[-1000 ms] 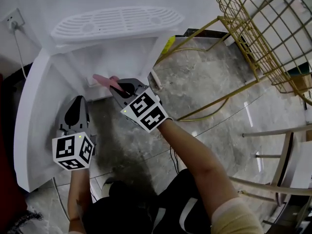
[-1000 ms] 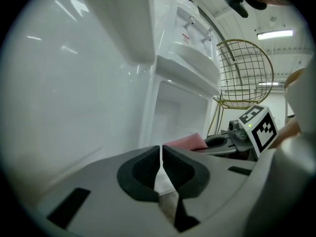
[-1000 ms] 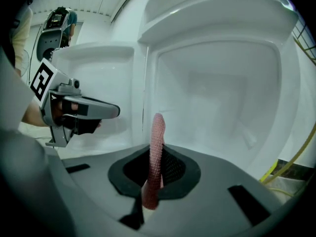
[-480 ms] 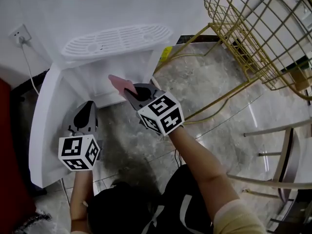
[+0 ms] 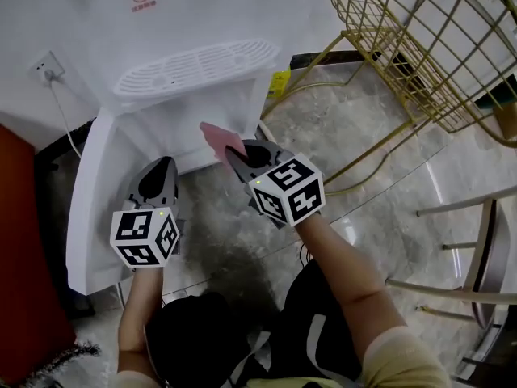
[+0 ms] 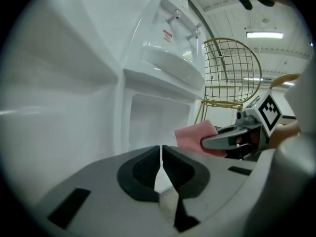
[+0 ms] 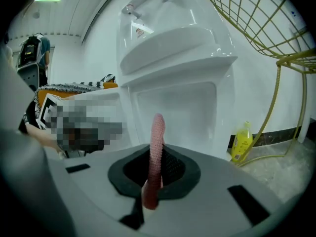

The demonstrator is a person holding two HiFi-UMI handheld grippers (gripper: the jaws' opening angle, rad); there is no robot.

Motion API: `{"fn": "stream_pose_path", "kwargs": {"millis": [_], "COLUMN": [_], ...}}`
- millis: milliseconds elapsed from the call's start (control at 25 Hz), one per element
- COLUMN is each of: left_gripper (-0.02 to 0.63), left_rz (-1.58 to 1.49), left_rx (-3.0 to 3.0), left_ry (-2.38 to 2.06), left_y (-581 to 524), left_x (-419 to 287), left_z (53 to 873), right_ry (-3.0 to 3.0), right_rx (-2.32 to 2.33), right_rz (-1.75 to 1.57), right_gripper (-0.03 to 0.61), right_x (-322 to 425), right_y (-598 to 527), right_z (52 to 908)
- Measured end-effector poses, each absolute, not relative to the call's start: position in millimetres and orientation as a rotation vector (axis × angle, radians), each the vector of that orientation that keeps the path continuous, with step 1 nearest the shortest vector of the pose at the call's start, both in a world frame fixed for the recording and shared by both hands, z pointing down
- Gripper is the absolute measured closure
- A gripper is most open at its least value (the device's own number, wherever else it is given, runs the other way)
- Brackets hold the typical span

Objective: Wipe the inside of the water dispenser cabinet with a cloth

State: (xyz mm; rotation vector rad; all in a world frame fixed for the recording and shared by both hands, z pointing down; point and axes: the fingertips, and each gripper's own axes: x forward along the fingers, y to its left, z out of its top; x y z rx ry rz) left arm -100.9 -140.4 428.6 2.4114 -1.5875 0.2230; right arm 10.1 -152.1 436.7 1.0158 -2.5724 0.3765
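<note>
The white water dispenser (image 5: pixel 194 67) stands with its lower cabinet (image 5: pixel 182 132) open and the door (image 5: pixel 89 208) swung out to the left. A pink cloth (image 5: pixel 220 140) sticks out of my right gripper (image 5: pixel 239 152), which is shut on it just in front of the cabinet's right edge. In the right gripper view the cloth (image 7: pixel 157 142) stands edge-on between the jaws, facing the cabinet opening (image 7: pixel 177 110). My left gripper (image 5: pixel 165 165) is shut and holds nothing, next to the inner face of the door (image 6: pixel 59 107). The left gripper view shows its jaws closed (image 6: pixel 161 154) and the cloth (image 6: pixel 195 135) to the right.
A gold wire chair (image 5: pixel 420 47) stands to the right of the dispenser, with a yellow bottle (image 5: pixel 279 79) by the wall between them. A wall socket (image 5: pixel 47 67) with a cord is at the left, above dark red furniture (image 5: pixel 20 257). Metal legs (image 5: pixel 477 241) stand at the far right.
The head view has shifted. My right gripper with the cloth has drifted right, from the cabinet opening's middle toward its right edge. The left gripper stays shut by the door.
</note>
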Motion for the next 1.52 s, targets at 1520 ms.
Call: {"fn": "stream_pose_path", "kwargs": {"millis": [1520], "left_gripper": [0.588], "left_rz": [0.138], "left_rx": [2.232], "left_ry": [-1.753], "left_y": [-135.6], "left_x": [-120.3], "left_z": [450.1], "right_ry": [-2.543], "right_rx": [1.137], "right_rz": [0.411], "right_gripper": [0.554], "right_x": [31.9], "right_y": [-157.5], "right_z": [458.3]}}
